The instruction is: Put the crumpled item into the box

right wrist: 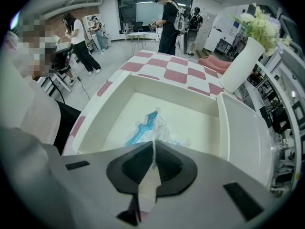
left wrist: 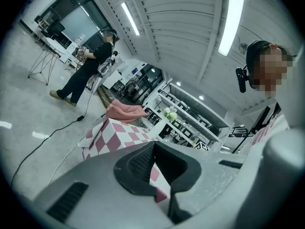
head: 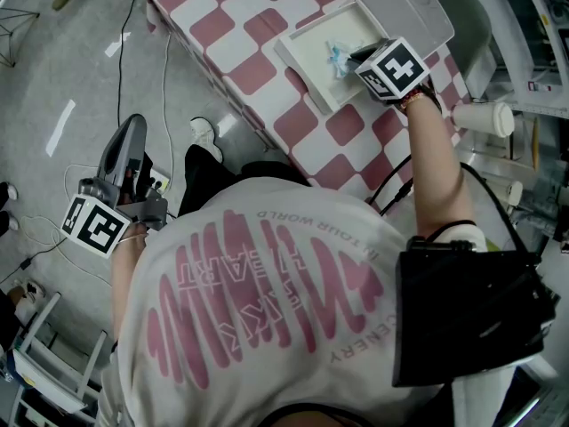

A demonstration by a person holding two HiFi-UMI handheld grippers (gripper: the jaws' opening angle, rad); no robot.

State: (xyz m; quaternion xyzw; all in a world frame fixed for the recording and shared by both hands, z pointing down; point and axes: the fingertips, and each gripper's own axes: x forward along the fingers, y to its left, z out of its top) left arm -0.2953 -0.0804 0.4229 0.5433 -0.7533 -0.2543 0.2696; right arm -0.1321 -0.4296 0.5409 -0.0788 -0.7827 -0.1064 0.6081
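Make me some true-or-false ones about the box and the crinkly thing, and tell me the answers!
1. The right gripper pinches the crumpled wrapper above the inside of the box. True.
2. The box is closed. False: it is open, and its lid lies off to one side.
3. The left gripper holds a cup. False: its jaws are together with nothing between them.
4. The tablecloth has pink and white checks. True.

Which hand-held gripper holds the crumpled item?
The right hand-held gripper, shut on the crumpled item over the white box; the left hand-held gripper is empty, away from it.
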